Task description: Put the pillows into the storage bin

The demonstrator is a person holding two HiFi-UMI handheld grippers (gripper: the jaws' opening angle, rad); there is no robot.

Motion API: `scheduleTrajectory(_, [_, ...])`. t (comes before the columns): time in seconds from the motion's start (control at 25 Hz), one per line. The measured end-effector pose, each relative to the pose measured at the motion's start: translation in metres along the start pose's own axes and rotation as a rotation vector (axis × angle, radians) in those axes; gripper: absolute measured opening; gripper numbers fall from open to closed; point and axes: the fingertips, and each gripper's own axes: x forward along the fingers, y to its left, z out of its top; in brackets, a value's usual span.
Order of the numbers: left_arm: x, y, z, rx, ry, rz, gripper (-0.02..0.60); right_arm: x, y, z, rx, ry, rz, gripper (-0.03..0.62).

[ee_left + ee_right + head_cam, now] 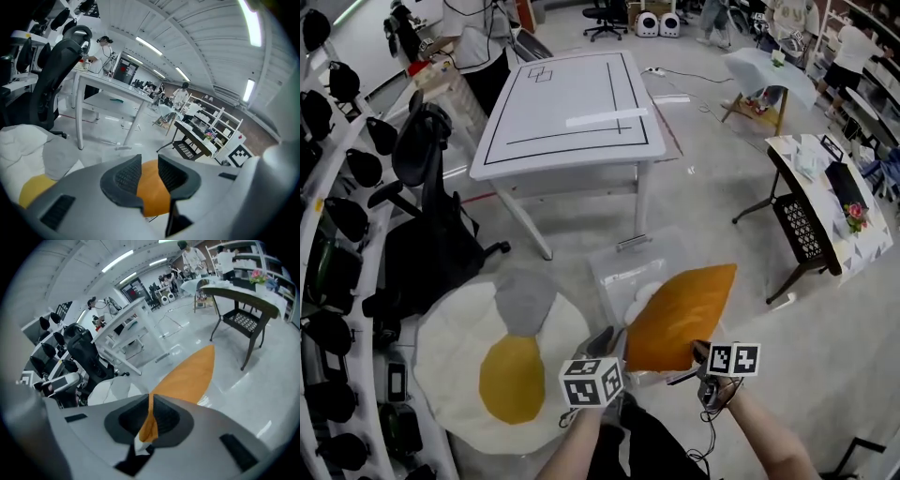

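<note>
1. Workshop floor (722,253) below you carries the clear storage bin (614,277). The orange pillow (680,317) hangs just over it, not yet inside.
2. Your left tongs (607,339) and right tongs (698,352) are both clamped on the pillow's near edge.
3. Something pale may already lie in the bin, though it is hard to tell.
4. The egg-shaped pillow (502,361) on the floor is left to do.

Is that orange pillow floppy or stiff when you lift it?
Probably soft but not limp: the orange pillow holds a flat shape though pinched only at its lower edge. Likely light, since a thin pinch of fabric in the right hand-held gripper helps carry it.
</note>
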Motion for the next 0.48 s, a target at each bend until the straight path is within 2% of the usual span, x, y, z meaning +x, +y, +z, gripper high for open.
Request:
scheduleTrajectory(0.28, [0.001, 0.001, 0.003, -0.007, 0.001, 0.006, 0.107, -0.033, 0.003, 0.035, -0.092, -0.133, -0.039, 0.020])
scheduleTrajectory(0.48, [-0.011, 0.002, 0.004, 0.006, -0.001, 0.027, 0.107, -0.047, 0.025, 0.040, -0.130, -0.203, -0.006, 0.000])
